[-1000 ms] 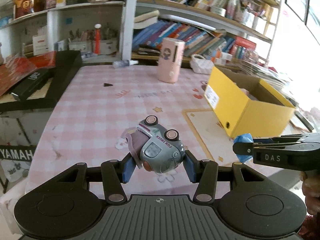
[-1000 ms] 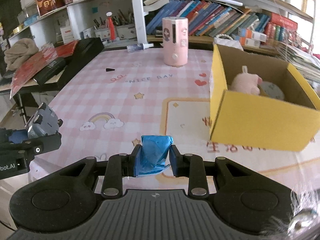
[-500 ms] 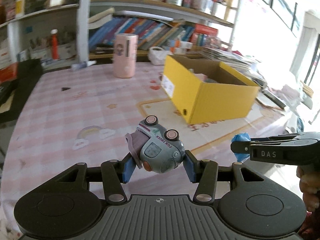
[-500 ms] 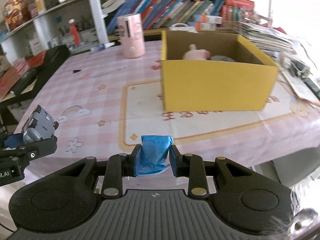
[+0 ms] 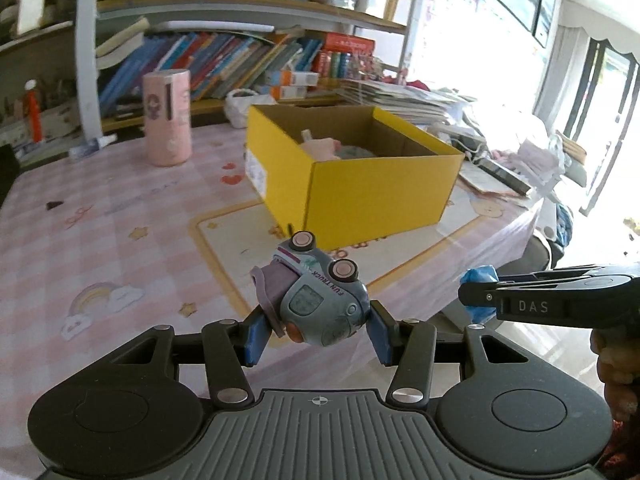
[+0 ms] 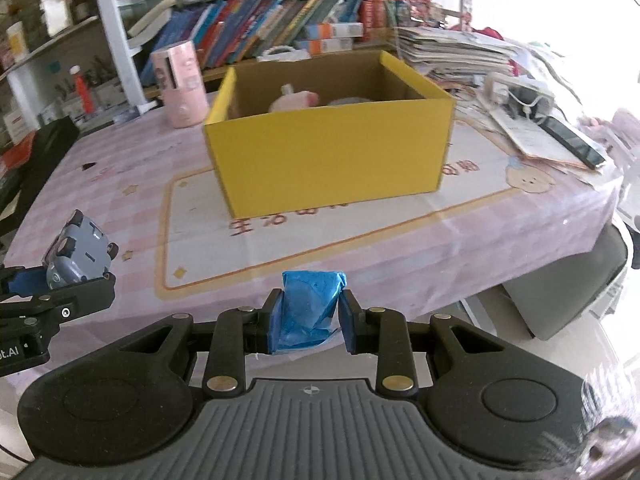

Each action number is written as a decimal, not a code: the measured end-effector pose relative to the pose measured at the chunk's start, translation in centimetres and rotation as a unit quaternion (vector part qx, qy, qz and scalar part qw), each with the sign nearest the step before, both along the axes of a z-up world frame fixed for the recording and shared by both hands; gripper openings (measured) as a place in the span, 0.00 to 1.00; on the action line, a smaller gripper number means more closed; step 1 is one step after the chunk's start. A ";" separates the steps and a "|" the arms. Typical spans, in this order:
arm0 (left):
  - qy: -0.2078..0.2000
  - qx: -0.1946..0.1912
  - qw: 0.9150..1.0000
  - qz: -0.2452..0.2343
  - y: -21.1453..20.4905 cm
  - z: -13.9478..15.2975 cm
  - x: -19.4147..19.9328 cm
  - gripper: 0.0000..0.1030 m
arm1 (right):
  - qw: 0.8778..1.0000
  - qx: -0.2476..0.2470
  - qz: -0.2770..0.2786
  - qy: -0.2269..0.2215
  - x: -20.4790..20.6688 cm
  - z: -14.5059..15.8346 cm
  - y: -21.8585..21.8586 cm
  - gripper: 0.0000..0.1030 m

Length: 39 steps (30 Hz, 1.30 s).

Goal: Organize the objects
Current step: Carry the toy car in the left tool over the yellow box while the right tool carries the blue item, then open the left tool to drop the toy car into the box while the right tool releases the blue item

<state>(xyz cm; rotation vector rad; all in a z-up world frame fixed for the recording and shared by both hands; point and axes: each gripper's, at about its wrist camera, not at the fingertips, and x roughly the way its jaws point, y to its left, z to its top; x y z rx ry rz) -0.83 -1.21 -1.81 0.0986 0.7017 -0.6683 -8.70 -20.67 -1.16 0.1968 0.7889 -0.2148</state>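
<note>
Left wrist view: yellow box (image 5: 380, 196) looms nearer than before; left claw (image 5: 316, 330) clamps toy truck (image 5: 320, 300), right claw (image 6: 310, 320) blue packet (image 6: 310, 308).

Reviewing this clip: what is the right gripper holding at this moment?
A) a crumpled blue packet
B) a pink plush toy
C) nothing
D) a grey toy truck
A: in the right wrist view the right gripper has its pads pressed on a crumpled blue packet, while the grey toy truck sits clamped in the left gripper.
</note>
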 end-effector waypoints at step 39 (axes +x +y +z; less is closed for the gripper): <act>-0.054 0.037 0.995 0.081 -16.7 2.2 15.3 0.49 | 0.975 -0.100 0.181 -0.085 20.1 2.2 -11.3 0.26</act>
